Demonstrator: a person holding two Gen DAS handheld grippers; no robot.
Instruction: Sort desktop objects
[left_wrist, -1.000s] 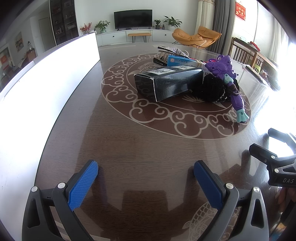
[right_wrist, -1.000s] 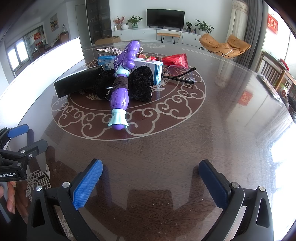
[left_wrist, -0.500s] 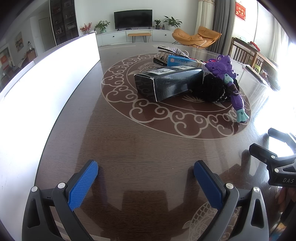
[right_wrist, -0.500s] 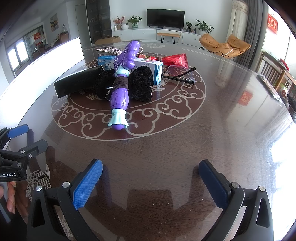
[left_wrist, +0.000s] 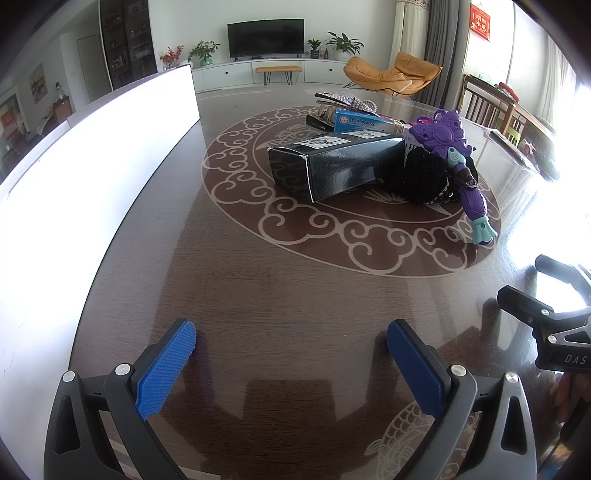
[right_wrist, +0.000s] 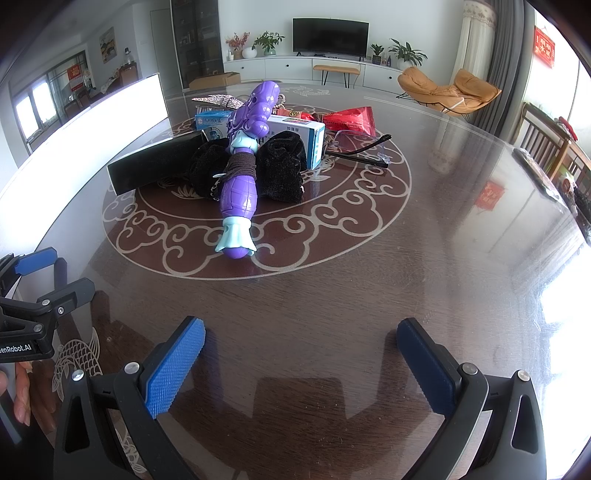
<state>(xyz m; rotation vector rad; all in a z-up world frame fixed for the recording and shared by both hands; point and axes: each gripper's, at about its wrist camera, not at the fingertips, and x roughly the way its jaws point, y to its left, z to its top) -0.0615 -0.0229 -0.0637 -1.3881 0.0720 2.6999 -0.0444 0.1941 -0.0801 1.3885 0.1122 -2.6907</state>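
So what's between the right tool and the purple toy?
Nothing: in the right wrist view, only bare table lies between the right tool and the purple toy.

Bare table (right_wrist: 295, 295) lies open ahead of both grippers. At twelve o'clock the pile blocks: toy (right_wrist: 240, 192), black box (left_wrist: 332, 166), cloth (right_wrist: 284, 170). White board (left_wrist: 92, 166) walls nine o'clock.
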